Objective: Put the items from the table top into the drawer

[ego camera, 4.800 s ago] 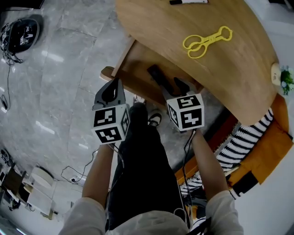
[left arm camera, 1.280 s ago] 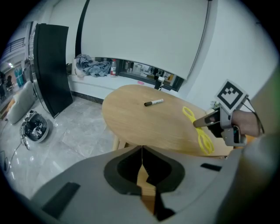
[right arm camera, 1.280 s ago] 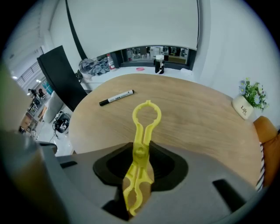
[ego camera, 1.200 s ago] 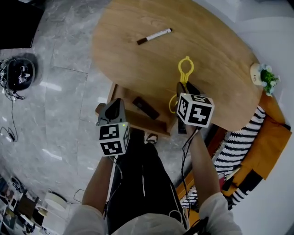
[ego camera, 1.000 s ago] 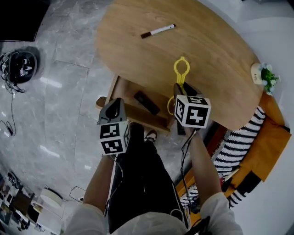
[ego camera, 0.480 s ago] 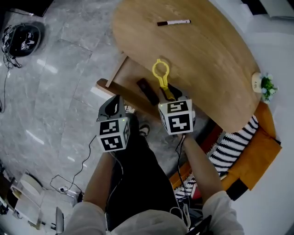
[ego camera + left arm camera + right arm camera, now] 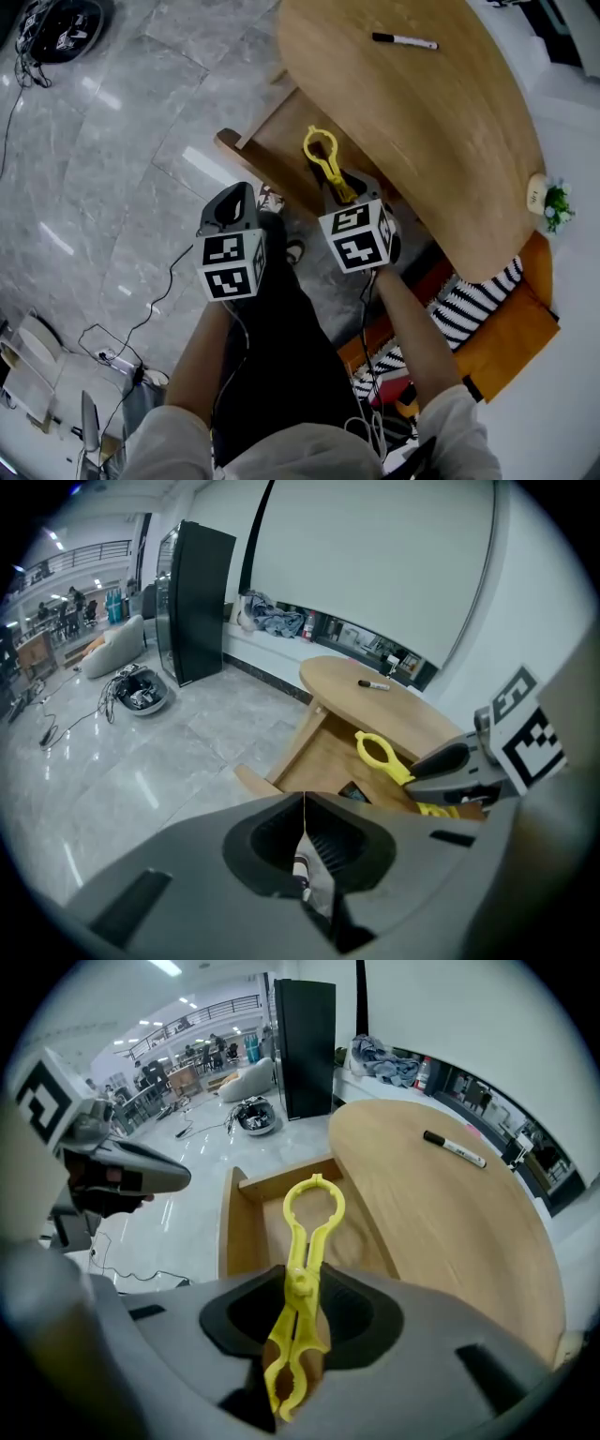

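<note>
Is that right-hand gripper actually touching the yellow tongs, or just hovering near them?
Touching. The right gripper view shows it plainly: the right gripper has its two jaws closed on the yellow tongs at their hinge, with no gap on either side.

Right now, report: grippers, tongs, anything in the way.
Right gripper shut on tongs, over open drawer. Left gripper shut, empty. Marker on table. Nothing seen blocking the drop.

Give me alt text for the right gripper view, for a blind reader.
The right gripper clamps yellow tongs over an open wooden drawer. A marker lies on the oval table to the right; the left gripper shows at far left.
</note>
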A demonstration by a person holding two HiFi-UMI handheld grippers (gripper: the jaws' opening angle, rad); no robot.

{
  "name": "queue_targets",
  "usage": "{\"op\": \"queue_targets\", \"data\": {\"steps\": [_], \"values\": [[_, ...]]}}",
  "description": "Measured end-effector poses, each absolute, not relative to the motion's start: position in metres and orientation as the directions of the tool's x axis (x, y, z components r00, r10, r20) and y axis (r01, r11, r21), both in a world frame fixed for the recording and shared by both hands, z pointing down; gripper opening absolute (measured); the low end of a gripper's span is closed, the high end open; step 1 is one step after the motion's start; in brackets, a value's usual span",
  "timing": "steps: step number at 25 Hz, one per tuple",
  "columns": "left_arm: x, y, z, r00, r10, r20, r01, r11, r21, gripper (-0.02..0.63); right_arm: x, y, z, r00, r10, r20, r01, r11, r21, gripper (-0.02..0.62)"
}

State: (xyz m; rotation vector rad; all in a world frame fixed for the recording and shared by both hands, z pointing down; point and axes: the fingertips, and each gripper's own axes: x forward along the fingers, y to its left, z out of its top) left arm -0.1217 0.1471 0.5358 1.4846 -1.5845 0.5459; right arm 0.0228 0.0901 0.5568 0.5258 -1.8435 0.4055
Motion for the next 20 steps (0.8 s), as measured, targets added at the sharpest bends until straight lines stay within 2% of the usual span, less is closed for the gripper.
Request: {"op": "queue_targets", "data": {"steps": [9,12,20], "values": [[-0.133,0.135,0.547,0.098,-0.554,0.827,-0.956,0.178,0.232,0.011,0.024,0.086,0.581,-0.289,-0.107,0.951,-0.583,0.808,-0.086,0.120],[-0.133,0.128,0.547,0.101,-0.552,0.828,-0.961,0.163,0.225,0.011,0.032,0.086,0.586,-0.274,-0.095,0.957,-0.624,0.774,-0.102,0.202],[-0.116,0.115,0.547,0.133,-0.546,0.827,-0.968,0.107,0.227,0.010,0.053,0.079,0.576,-0.283,-0.148,0.948,-0.707,0.700,-0.102,0.195]]}}
